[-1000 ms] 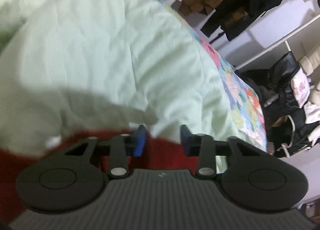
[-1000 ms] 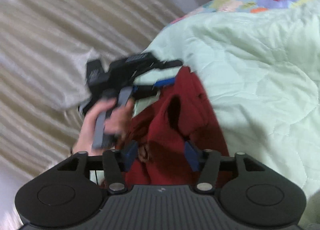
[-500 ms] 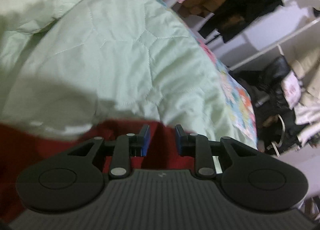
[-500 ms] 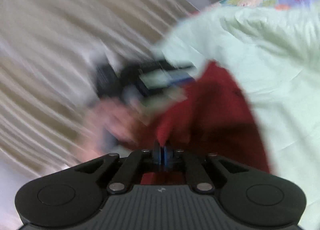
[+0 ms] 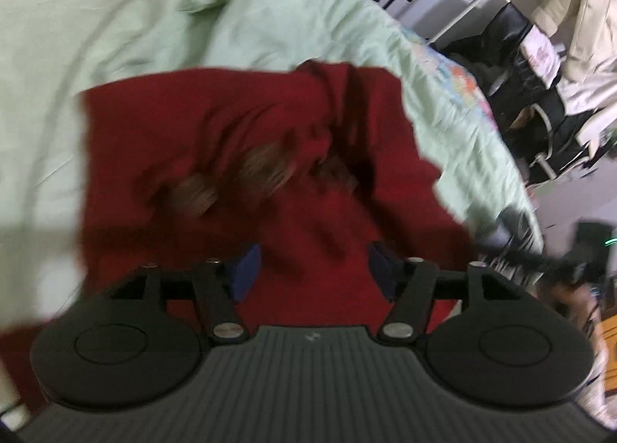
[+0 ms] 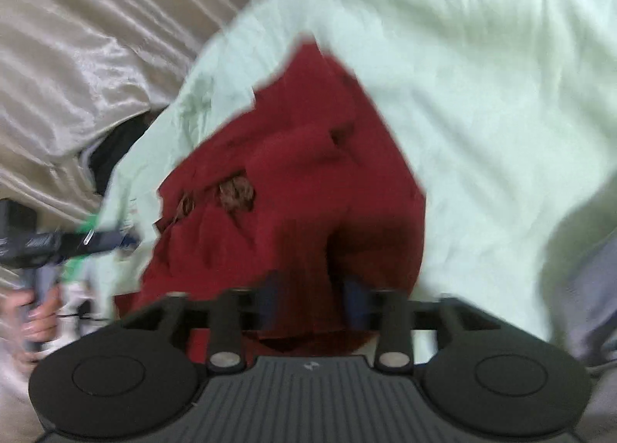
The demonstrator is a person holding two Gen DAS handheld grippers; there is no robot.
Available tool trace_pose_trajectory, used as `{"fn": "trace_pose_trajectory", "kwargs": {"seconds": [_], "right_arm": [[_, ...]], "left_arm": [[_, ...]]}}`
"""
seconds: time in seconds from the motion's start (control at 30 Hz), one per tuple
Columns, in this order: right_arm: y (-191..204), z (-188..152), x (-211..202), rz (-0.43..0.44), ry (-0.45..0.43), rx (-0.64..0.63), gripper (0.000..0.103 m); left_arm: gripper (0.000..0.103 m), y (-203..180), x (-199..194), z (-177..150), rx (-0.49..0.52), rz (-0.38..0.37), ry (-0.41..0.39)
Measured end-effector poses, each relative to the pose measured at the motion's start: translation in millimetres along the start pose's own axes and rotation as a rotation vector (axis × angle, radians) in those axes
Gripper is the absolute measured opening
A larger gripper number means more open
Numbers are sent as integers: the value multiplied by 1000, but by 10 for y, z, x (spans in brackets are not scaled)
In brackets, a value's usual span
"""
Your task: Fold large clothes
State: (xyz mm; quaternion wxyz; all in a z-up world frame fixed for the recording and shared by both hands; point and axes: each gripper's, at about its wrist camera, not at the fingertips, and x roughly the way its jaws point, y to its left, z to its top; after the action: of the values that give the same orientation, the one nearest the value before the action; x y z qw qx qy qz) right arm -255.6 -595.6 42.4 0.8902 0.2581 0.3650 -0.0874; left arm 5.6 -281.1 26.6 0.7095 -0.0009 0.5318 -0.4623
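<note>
The left tool [image 5: 314, 269] has its jaws wide apart, with only red cloth seen between them, and they grip nothing. I think it is held low over the garment so that it can take an edge for the next fold. The right tool [image 6: 312, 304] has its jaws at a middle opening, and a ridge of red cloth stands up between them. The picture is blurred, so I cannot tell whether the pads already press this ridge or only stand on both sides of it. In the right wrist view, the left tool appears at the far left edge, held in the person's hand [image 6: 40, 311], beside the garment and not on it.

The red garment [image 5: 246, 157] lies on the pale green quilt [image 5: 115, 26] that covers the bed, near the quilt's edge. It is crumpled, not flat: there are deep wrinkles, some flaps turned over, and brownish patches [image 6: 235, 192] in the folds, maybe a lining or a print. Its shape seems roughly square, so the folding is probably only started. Behind the bed hang dark clothes [image 5: 513, 57] on a rack.
</note>
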Motion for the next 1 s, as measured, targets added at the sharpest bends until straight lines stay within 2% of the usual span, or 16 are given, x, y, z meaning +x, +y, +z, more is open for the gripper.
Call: {"fn": "trace_pose_trajectory", "kwargs": {"seconds": [0.07,0.13,0.17,0.23,0.37,0.47,0.53,0.57,0.63,0.7,0.77,0.87,0.93,0.97,1.0], "right_arm": [[334,-57,-133,22,-81,-173,51],[662,-118,-187,88,-89,-302,50],[839,-152,-212,123,-92,-368,50],[1168,-215,-189,180,-78,-488,50],[1809,-346,146,201,-18,-687,50],[2190,-497,482,203,48,-820,50],[2420,-604,705,152,94,-895,50],[2485,-637,787,125,107,-919,49],[2544,-724,913,45,94,-956,44],[2516,-783,935,7,52,-952,44],[2492,-793,953,-11,40,-948,44],[2456,-790,1074,-9,79,-954,43],[2488,-792,1174,-11,103,-951,28],[2521,-772,1178,-22,102,-942,11],[2522,-723,1138,-10,93,-900,8]], "left_arm": [[72,240,-204,-238,-72,29,-33],[81,497,-348,-419,-161,68,-55],[83,642,-384,-470,-213,124,-54],[83,932,-434,-556,-298,229,-42],[83,1405,-521,-717,-424,315,-11],[83,1580,-532,-795,-430,386,4],[83,1671,-522,-833,-435,387,20],[83,1711,-530,-843,-443,364,15],[83,1785,-559,-850,-474,312,-1],[83,1829,-600,-847,-495,279,-21],[83,1861,-630,-840,-492,271,-43],[83,1853,-636,-838,-471,285,-47],[83,1818,-634,-848,-462,267,-36],[83,1804,-638,-841,-463,256,-33],[83,1789,-641,-827,-466,245,-36]]}}
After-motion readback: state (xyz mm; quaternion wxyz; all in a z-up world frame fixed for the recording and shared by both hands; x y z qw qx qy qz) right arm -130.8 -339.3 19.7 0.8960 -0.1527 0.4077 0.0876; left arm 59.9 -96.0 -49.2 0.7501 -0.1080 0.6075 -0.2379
